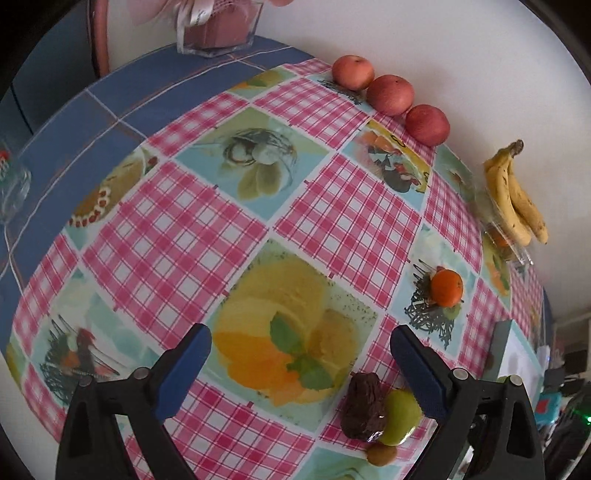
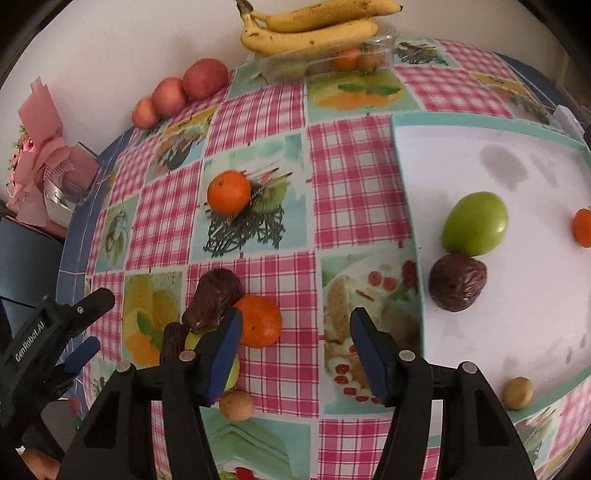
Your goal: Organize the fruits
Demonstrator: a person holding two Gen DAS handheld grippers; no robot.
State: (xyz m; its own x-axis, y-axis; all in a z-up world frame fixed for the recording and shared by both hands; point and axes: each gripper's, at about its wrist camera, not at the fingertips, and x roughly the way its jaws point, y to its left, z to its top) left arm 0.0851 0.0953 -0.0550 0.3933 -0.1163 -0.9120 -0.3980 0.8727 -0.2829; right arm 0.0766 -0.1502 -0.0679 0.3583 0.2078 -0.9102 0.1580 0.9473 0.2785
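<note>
My left gripper (image 1: 301, 354) is open and empty above the checked tablecloth; it also shows in the right wrist view (image 2: 79, 332). My right gripper (image 2: 295, 332) is open and empty. Just left of it lie an orange mandarin (image 2: 258, 321), a dark brown fruit (image 2: 212, 299), a green fruit (image 2: 232, 369) and a small tan fruit (image 2: 236, 405). In the left wrist view the brown fruit (image 1: 362, 406) and green fruit (image 1: 400, 417) sit by the right finger. Another mandarin (image 2: 228, 192) (image 1: 447, 288) lies mid-table. A white tray (image 2: 517, 314) holds a green fruit (image 2: 474, 223), a brown fruit (image 2: 457, 282), a mandarin (image 2: 583, 227) and a tan fruit (image 2: 518, 392).
Three red apples (image 1: 389, 95) (image 2: 181, 92) line the wall. Bananas (image 1: 515, 195) (image 2: 314, 27) rest on a clear plastic box (image 2: 328, 59) of small fruit. A pink gift bouquet in a glass vase (image 2: 55, 170) (image 1: 218, 29) stands at the far corner. A glass (image 1: 11, 184) stands at left.
</note>
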